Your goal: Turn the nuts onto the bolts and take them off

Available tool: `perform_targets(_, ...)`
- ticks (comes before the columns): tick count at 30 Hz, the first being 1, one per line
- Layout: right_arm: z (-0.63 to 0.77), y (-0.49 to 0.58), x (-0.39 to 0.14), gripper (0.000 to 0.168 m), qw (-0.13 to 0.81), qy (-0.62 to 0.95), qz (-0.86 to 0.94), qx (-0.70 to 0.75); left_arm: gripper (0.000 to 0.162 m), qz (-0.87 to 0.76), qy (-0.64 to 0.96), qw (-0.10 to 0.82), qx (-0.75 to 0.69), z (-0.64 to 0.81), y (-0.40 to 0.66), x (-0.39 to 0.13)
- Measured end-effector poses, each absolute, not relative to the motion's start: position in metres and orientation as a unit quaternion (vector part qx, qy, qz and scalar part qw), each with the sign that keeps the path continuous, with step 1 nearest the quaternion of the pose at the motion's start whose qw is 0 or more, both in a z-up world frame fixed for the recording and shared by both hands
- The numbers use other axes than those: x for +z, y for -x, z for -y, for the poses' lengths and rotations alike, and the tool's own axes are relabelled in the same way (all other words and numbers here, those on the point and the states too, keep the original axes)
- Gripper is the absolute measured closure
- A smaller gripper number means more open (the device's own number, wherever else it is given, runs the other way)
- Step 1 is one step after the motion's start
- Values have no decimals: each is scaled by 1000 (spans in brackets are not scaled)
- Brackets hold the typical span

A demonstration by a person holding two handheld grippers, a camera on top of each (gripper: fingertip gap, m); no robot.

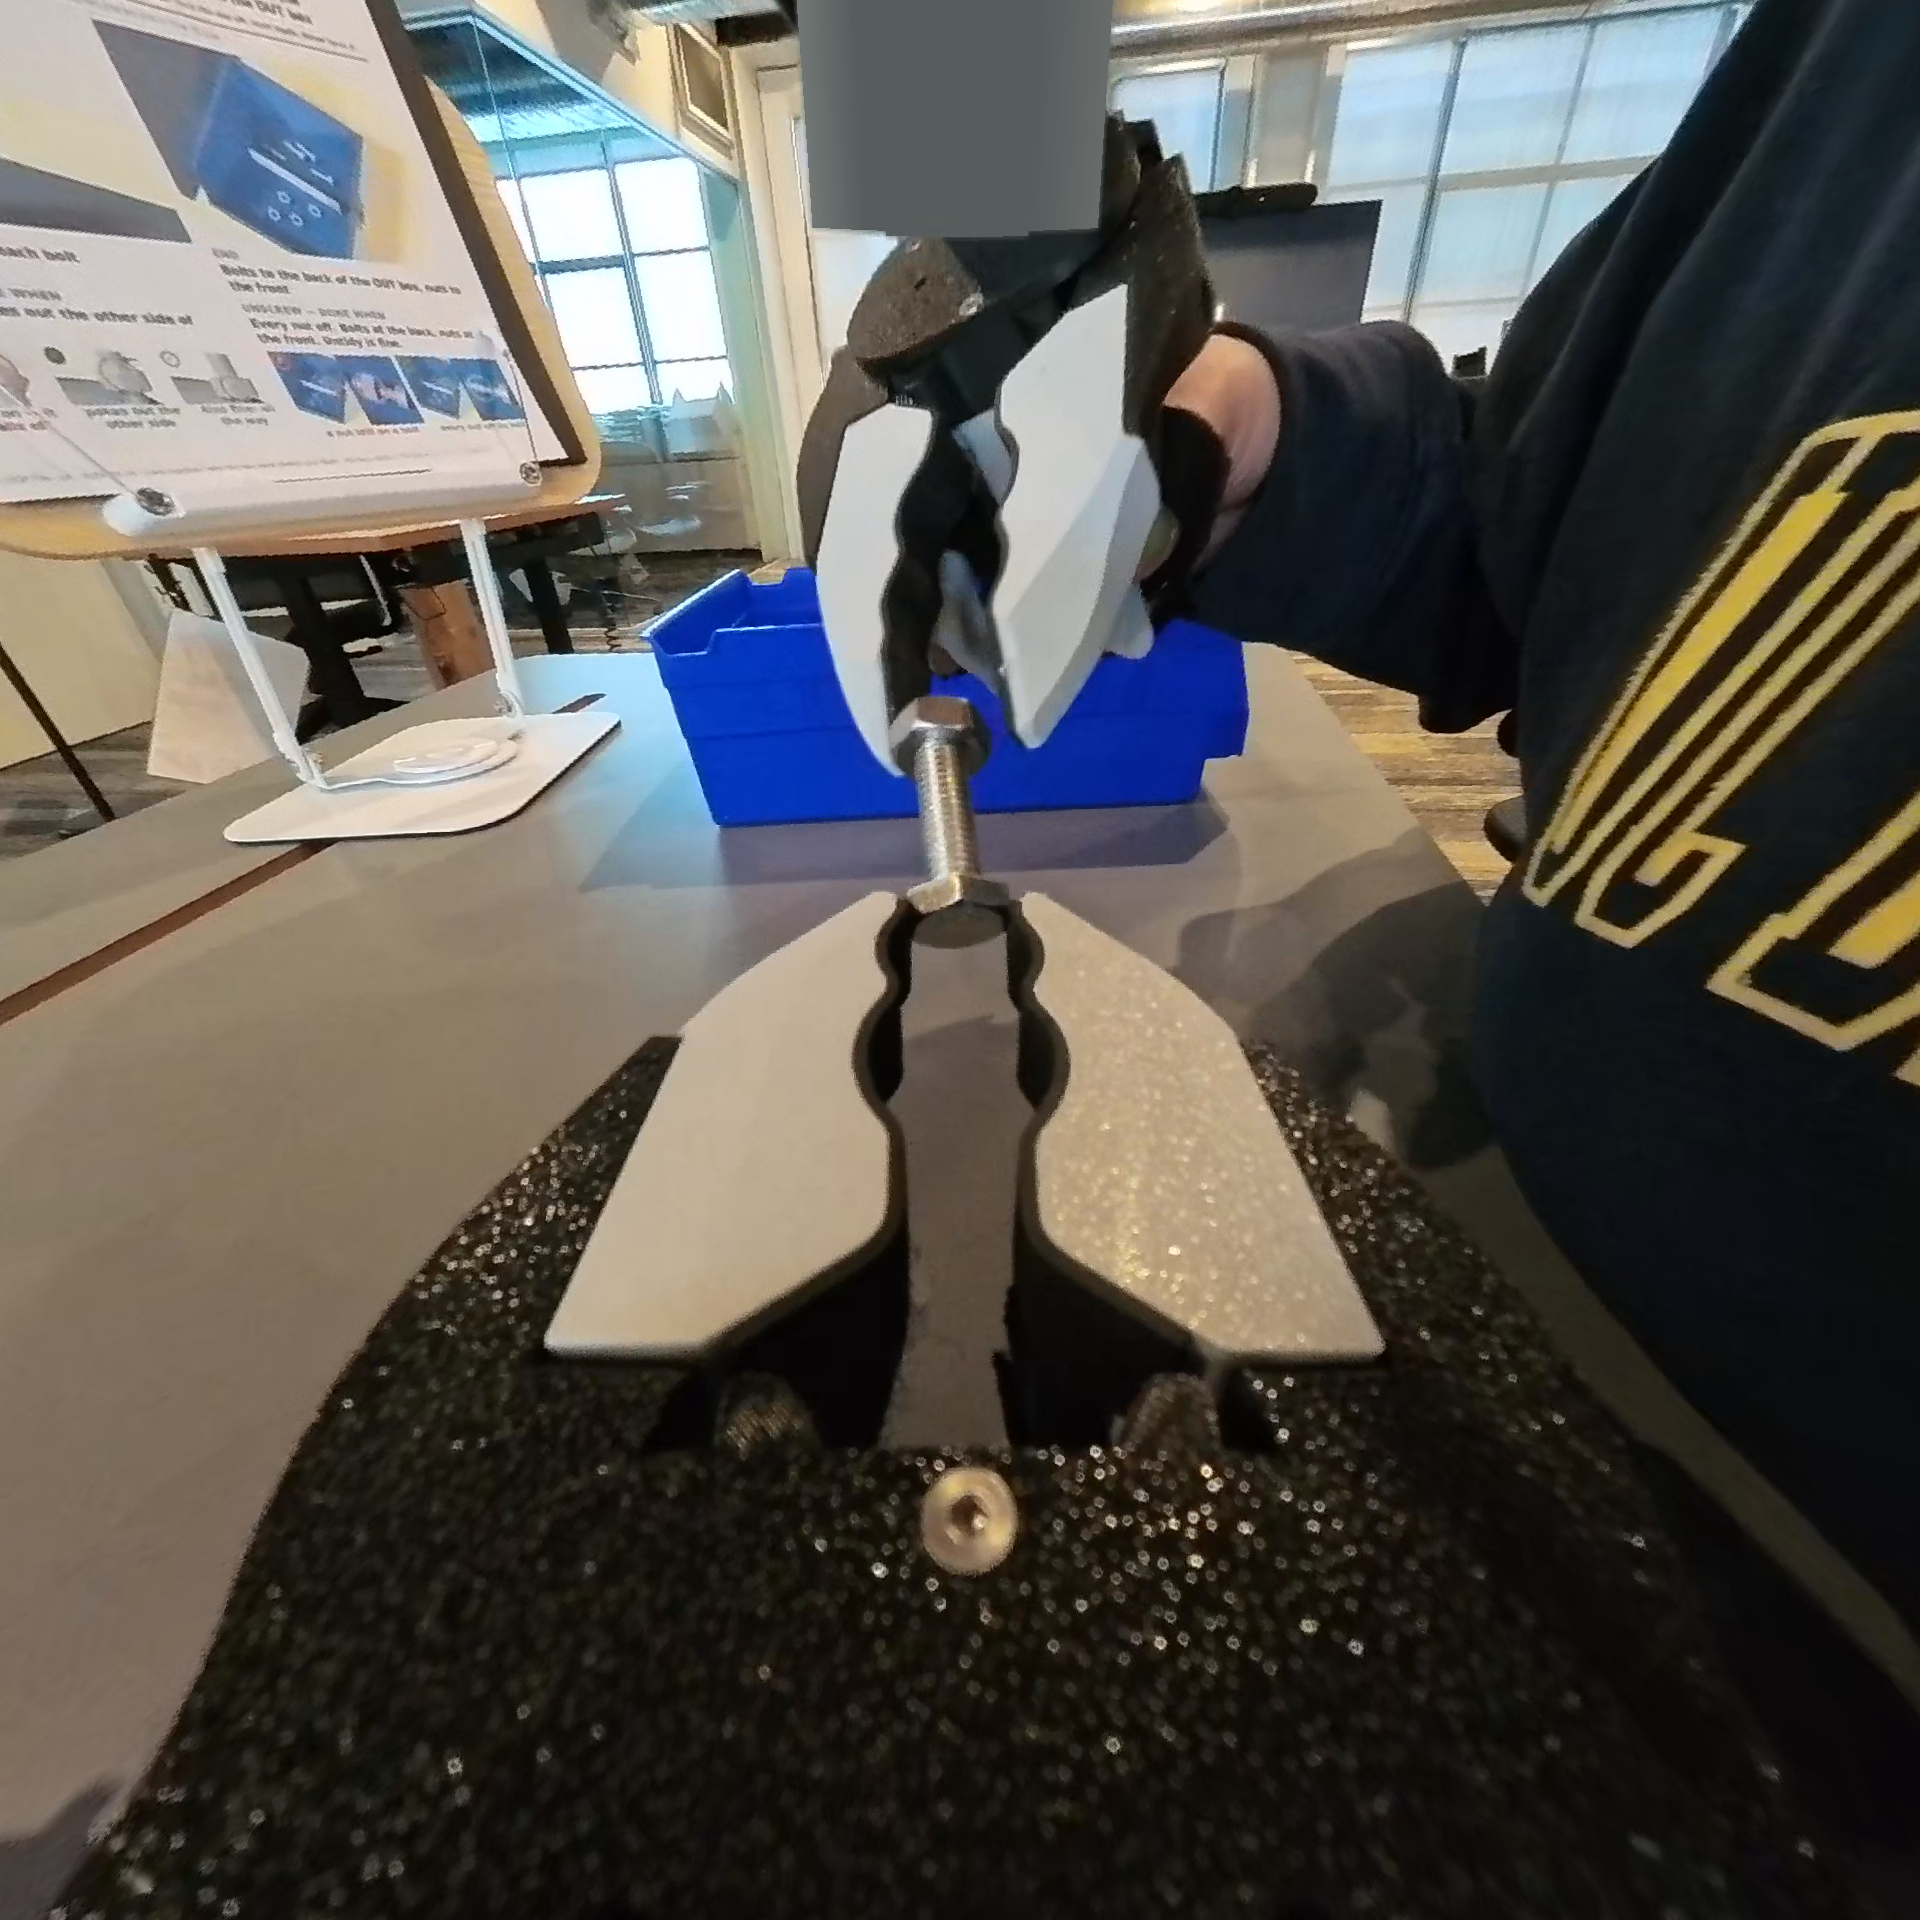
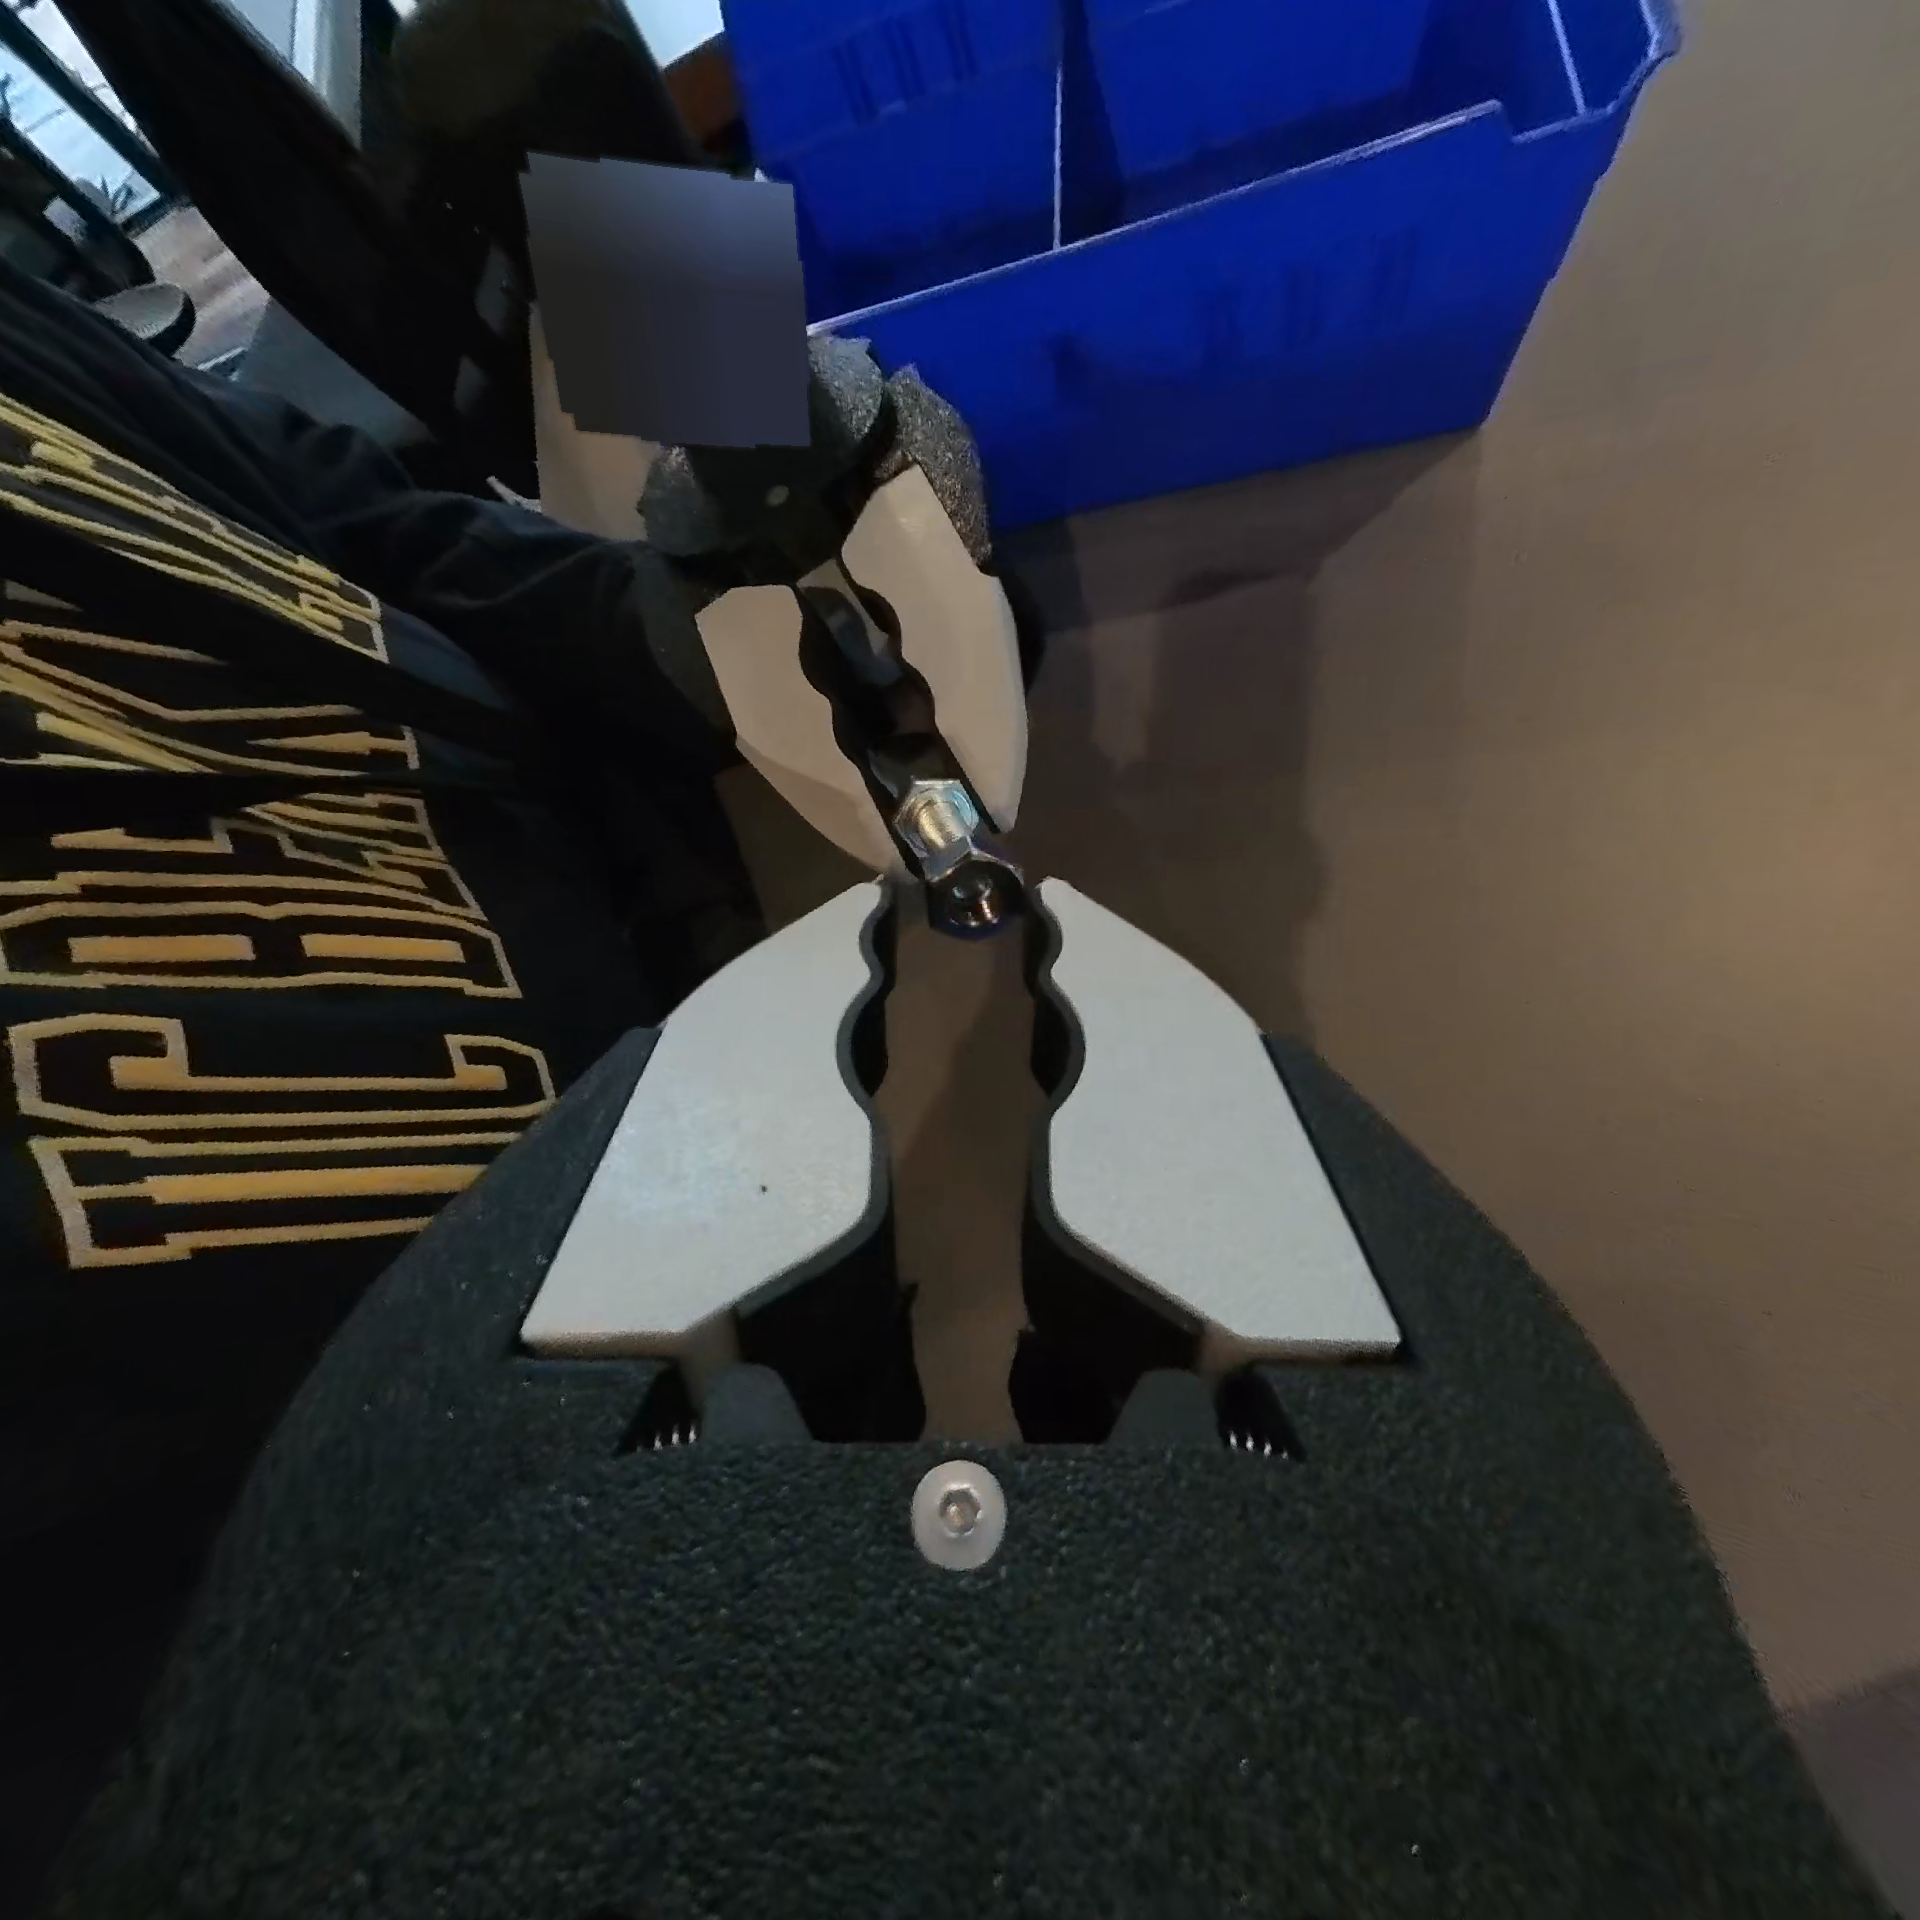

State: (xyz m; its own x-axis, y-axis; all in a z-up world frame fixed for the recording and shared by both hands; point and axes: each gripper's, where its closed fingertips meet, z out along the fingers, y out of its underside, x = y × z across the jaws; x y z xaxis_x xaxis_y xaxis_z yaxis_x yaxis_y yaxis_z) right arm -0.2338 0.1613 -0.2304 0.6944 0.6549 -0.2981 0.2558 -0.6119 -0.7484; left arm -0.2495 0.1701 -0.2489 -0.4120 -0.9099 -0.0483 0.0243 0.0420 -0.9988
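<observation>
A silver bolt (image 1: 943, 821) is held in the air between my two grippers, above the grey table (image 1: 312, 1039). My left gripper (image 1: 956, 909) is shut on the bolt's hex head (image 1: 958, 920) at its fingertips. My right gripper (image 1: 961, 738) comes in from above and is shut on the hex nut (image 1: 935, 719), which sits at the far end of the thread. In the right wrist view my right gripper (image 2: 964, 899) pinches the nut (image 2: 971, 902), and the left gripper (image 2: 940, 821) faces it, holding the bolt head (image 2: 925, 805) just behind.
A blue plastic bin (image 1: 790, 748) stands on the table right behind the grippers; it also shows in the right wrist view (image 2: 1247, 343). A printed instruction sheet on a white stand (image 1: 416, 769) is at the far left. The person's dark sweatshirt (image 1: 1662, 727) fills the right side. The tips of both grippers are at nearly the same place.
</observation>
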Motion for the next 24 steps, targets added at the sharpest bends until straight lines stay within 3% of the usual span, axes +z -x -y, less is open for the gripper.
perform_targets(24,-150,236,-235,147,323,850,304,283,145,-596,364,395,-596,-169,250,-247)
